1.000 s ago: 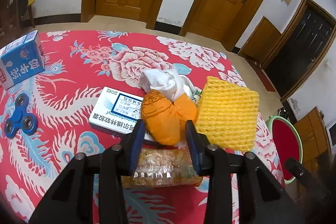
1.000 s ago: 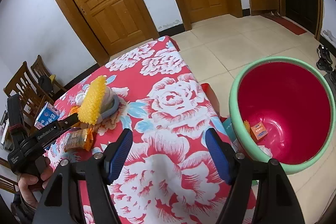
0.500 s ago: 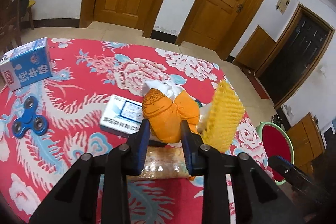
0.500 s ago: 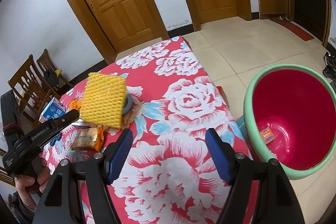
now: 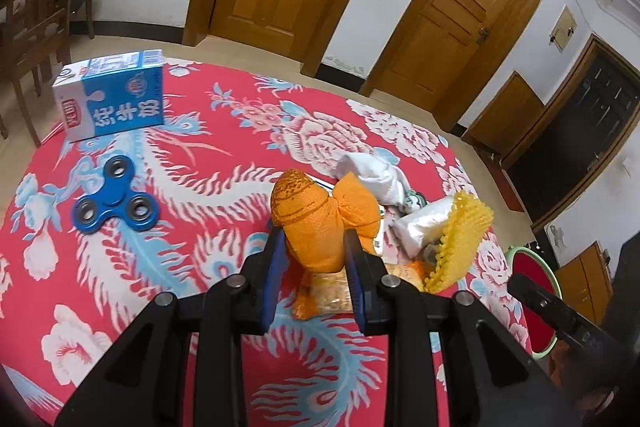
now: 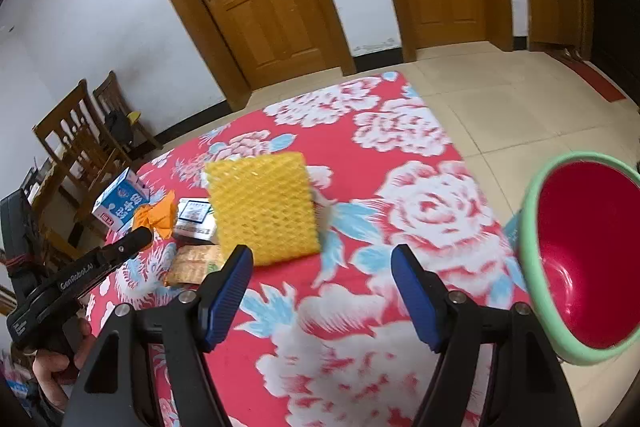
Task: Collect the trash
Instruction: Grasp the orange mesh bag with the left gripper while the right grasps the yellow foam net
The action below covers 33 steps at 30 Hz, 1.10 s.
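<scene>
The left tool (image 5: 313, 263) is clenched on an orange mesh bundle (image 5: 320, 223), its blue pads pressing both sides of the soft lump, which stands raised above the red flowered worktop (image 5: 200, 187). Just behind and beside it, toward the worktop's right edge, lie more scraps: a crumpled white tissue (image 5: 376, 177), a yellow foam net (image 6: 262, 205), a clear snack wrapper (image 6: 194, 263) under the held bundle, and a small white box (image 6: 196, 219). The right tool (image 6: 322, 277) hangs released, its jaws wide apart with nothing between them, over bare cloth near the same edge. The red bin with the green rim (image 6: 532, 211) stands on the floor just off that edge.

The grip looks like the weak point. The bundle is squashy netting pinched low on its body, so it could slide out of the pads on the way over the edge and drop on the floor short of the bin. A loose corner of the mesh hangs close to the snack wrapper and might drag it along or flick it off the worktop. The foam net stands tilted against the pile in the left view, and a brush from the passing tool could tip it over. The blue spinner (image 5: 114, 197) and the milk carton (image 5: 114, 95) near the far left corner look like keepers, well apart from the pile.
</scene>
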Available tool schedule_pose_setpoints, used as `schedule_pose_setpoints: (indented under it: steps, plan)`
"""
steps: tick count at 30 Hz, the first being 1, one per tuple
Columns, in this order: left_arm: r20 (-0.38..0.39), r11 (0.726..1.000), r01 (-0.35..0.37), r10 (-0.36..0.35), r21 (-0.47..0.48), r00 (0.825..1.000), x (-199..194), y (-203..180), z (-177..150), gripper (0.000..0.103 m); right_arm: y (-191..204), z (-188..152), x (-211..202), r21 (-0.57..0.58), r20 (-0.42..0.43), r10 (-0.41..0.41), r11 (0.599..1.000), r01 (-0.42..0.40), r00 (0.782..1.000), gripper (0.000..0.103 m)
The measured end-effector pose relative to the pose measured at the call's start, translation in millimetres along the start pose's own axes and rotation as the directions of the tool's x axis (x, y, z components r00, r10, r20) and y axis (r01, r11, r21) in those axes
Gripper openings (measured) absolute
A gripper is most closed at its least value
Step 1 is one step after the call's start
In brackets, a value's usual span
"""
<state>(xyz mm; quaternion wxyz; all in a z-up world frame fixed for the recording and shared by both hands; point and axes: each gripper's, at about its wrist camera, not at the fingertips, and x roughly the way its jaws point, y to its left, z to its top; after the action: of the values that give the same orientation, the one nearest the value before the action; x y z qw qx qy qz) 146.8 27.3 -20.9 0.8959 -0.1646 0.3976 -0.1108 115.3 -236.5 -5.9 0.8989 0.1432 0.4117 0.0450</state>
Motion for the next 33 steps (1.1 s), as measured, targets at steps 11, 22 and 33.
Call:
schedule_pose_setpoints:
  steps: [11, 22, 33]
  plan:
    - [0.002, 0.999, -0.015, 0.015, -0.040, 1.000, -3, 15, -2, 0.029, 19, 9, 48, -0.037, -0.058, 0.010, 0.999, -0.012, 0.998, 0.090]
    - [0.009, 0.998, -0.005, 0.006, -0.067, 1.000, -6, 21, -5, 0.029, 25, 3, 69, -0.055, -0.106, 0.018, 0.998, -0.024, 0.994, 0.049]
    - [0.025, 0.998, 0.011, -0.009, -0.058, 1.000, -20, 18, -7, 0.029, 32, -6, 48, -0.081, -0.068, 0.029, 0.996, -0.035, 0.997, 0.019]
